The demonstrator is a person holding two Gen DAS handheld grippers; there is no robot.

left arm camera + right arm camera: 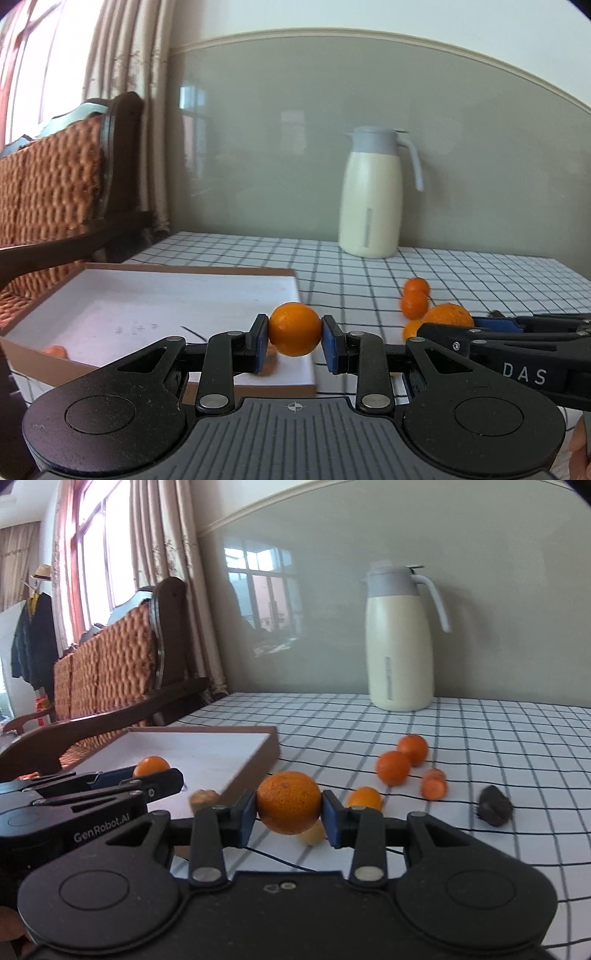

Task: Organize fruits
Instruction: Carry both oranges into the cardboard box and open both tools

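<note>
The work surface is a table (461, 738) under a white cloth with a black grid, set against a grey-green glossy wall panel that reflects a window. A cream thermal jug (400, 638) with a grey lid stands at the back near the wall. To the left, beside curtains and a bright window, is a dark wooden bench (110, 679) with woven cushions. A shallow brown-rimmed tray (48, 360) with a white floor lies at the table's left side, its near left corner close to the table edge. The left gripper (294, 341) is clamped on an orange (294, 328), held above the tray's near right corner. The right gripper (289, 818) is clamped on a second orange (289, 801), held above the cloth just right of the tray. Loose on the cloth to the right lie two small oranges (402, 758) touching, another small orange (365, 797), carrot pieces (434, 784) and a dark lump (495, 806). The cloth between jug and fruit lies open; the far right is bare grid.
</note>
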